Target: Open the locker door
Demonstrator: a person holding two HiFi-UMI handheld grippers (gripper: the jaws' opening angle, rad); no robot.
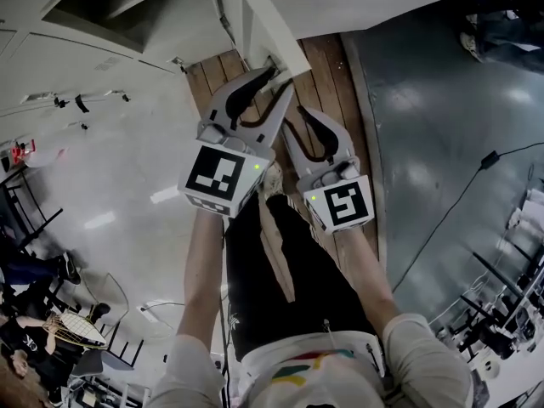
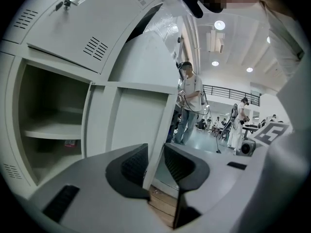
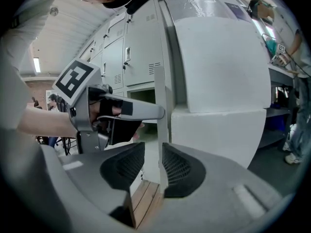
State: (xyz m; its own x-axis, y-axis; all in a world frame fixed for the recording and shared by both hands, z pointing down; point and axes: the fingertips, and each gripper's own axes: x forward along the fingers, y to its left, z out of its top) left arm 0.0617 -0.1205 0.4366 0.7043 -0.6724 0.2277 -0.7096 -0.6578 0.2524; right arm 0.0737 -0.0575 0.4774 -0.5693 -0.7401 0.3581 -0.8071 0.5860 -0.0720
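A pale grey metal locker bank (image 2: 53, 33) is filling the left of the left gripper view, one compartment showing its bare shelf. The locker door (image 2: 131, 120), a flat grey steel panel, is standing swung out from that compartment, so the opening looks partly done. In the head view the door (image 1: 272, 32) is reaching from the far side towards the person, above a strip of brown wooden floor planks (image 1: 327, 83).

The left gripper (image 1: 274, 82) and the right gripper (image 1: 299, 119) are both sitting at the door's free edge, the left one farther along and higher. The right gripper view is showing the left gripper to its left, meeting the same edge (image 3: 162, 110) above.

Both pairs of fingers are standing apart and straddling that edge. In the left gripper (image 2: 155, 161) the edge is lying close against the left of the dark ribbed fingers (image 2: 133, 164), with floor showing on the other side. In the right gripper (image 3: 153, 164) it is hugging the right of the fingers (image 3: 177, 169), with a gap on the left. Neither pair is pinching it.

The edge's long axis is running upright, crosswise between the fingers, with the open compartment lying to its left. The coming move likely turns on closing on this edge, or hooking it, and swinging it away from the compartment; the left gripper is placed nearer for that.
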